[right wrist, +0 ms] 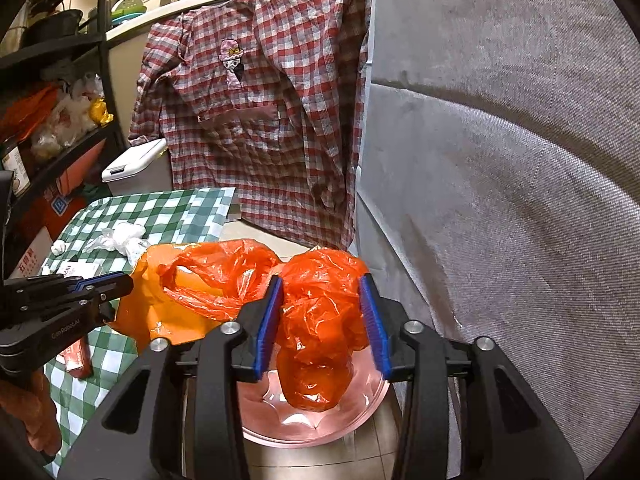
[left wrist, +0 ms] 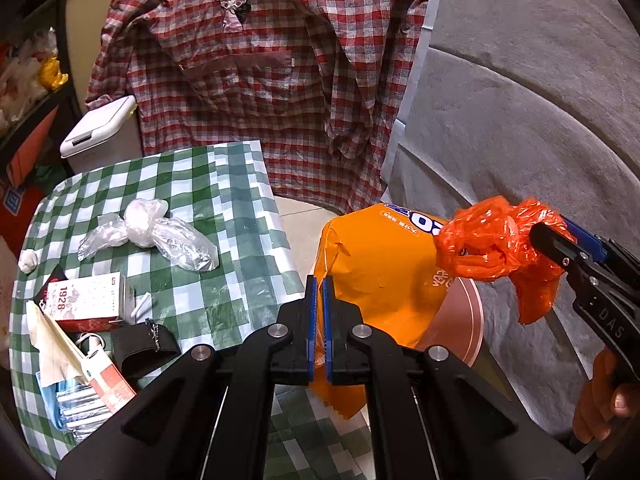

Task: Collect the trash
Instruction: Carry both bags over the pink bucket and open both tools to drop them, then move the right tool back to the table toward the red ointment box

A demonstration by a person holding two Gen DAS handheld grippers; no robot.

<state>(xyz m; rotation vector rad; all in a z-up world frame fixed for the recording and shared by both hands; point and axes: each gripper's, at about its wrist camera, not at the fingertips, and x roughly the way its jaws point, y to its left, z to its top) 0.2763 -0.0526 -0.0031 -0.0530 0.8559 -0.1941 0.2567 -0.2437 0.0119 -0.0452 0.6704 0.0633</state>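
Note:
My left gripper (left wrist: 319,328) is shut on the edge of a stiff orange bag (left wrist: 380,276), holding it up beside the table; it shows at the left in the right wrist view (right wrist: 116,292). My right gripper (right wrist: 320,320) has its jaws apart around a crumpled red-orange plastic bag (right wrist: 320,304), its pads (right wrist: 266,320) touching the plastic. In the left wrist view that gripper (left wrist: 552,240) holds the bundle (left wrist: 492,240) above the orange bag's mouth. Below hangs a pink round bin rim (right wrist: 360,412).
The green checked table (left wrist: 224,200) carries clear plastic wrappers (left wrist: 152,232), a white paper wad (left wrist: 27,260), a red-and-white box (left wrist: 84,296) and other packets. A plaid shirt (left wrist: 260,80) hangs behind. A grey sofa (left wrist: 520,100) is at the right, a white lidded bin (left wrist: 100,128) at the left.

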